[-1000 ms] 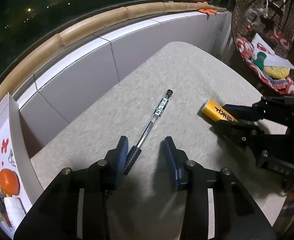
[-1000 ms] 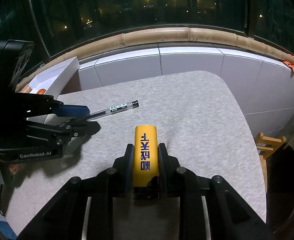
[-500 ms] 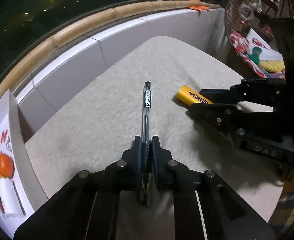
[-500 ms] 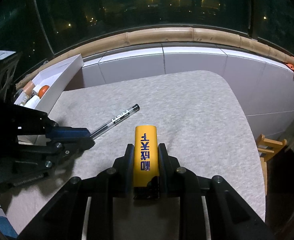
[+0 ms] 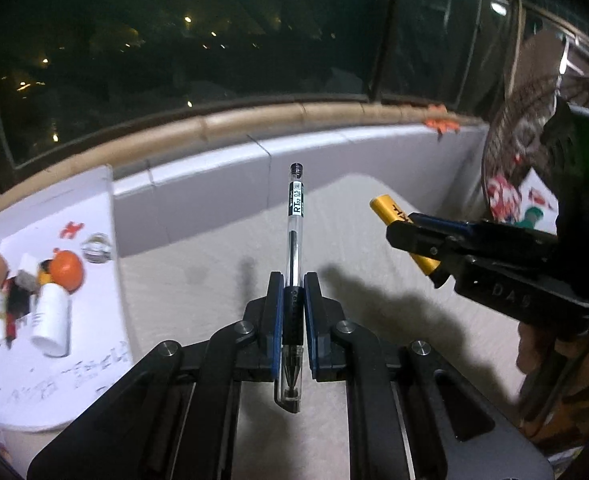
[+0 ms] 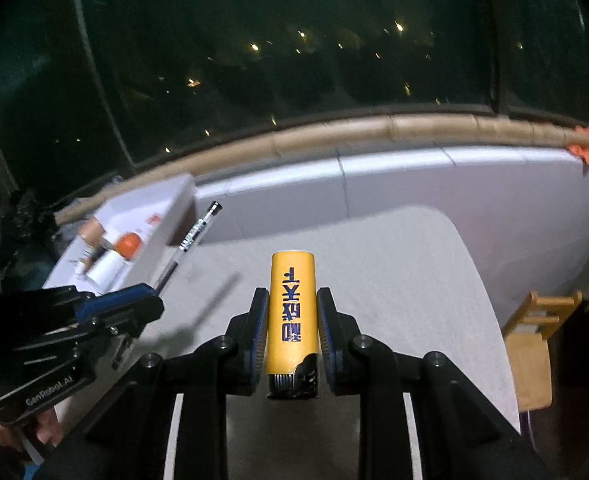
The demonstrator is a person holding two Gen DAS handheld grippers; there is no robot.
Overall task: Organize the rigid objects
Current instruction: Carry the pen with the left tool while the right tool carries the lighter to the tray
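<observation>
Slippage threatens the gel pen [image 5: 295, 240], clamped only near its tip in the left gripper [image 5: 293, 316]; right gripper [image 6: 291, 332] jaws clamp the yellow lighter [image 6: 292, 312] more securely.

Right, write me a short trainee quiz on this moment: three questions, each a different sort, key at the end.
1. True or false: the pen lies loose on the table.
2. Multiple choice: what do the right tongs hold? A) a white bottle B) a yellow lighter C) an orange ball
3. Fill in: the white box with small items sits on the ___ side of the left wrist view.

Key
1. False: the left tongs are shut on the pen, off the table.
2. B: the yellow lighter sits between the shut pads.
3. left
</observation>
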